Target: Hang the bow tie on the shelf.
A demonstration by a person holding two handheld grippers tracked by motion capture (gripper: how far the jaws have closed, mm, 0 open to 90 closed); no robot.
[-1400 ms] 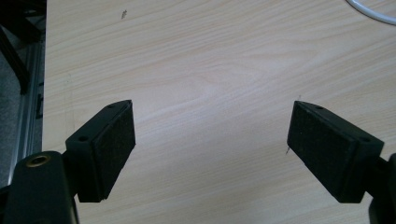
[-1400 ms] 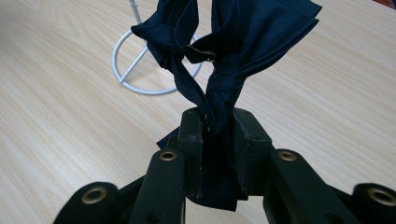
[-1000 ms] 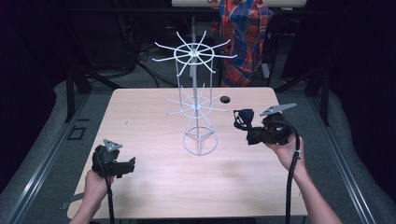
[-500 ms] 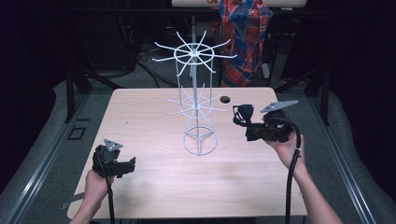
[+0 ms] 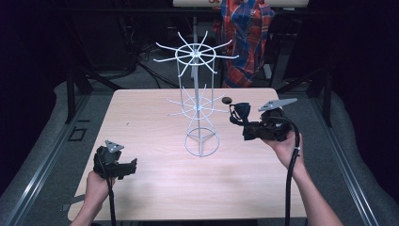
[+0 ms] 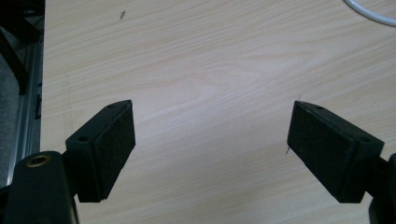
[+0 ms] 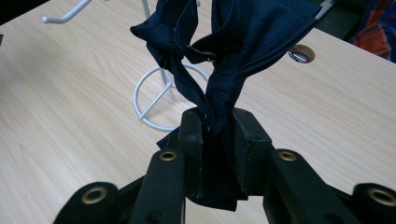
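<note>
A white wire rack (image 5: pixel 197 56) with hooked arms stands mid-table on a ring base (image 5: pixel 202 142). To its right my right gripper (image 5: pixel 237 117) hovers above the table, shut on a dark navy cloth (image 5: pixel 242 111). In the right gripper view the cloth (image 7: pixel 243 32) bunches up out of the right gripper (image 7: pixel 219 123), with the rack's base (image 7: pixel 140 100) beyond it. Near the front left corner my left gripper (image 5: pixel 129 165) sits low. In its own view the left gripper (image 6: pixel 212 135) is open over bare wood, nothing between the pads.
The wooden table (image 5: pixel 141 117) has a dark round hole (image 5: pixel 227 100) behind the rack, also visible as the hole (image 7: pixel 301 54). A person in a plaid shirt (image 5: pixel 247 37) stands beyond the far edge. Dark floor and metal rails surround the table.
My right gripper has edged slightly left and up toward the rack, the cloth still in it. The left gripper has kept still.
</note>
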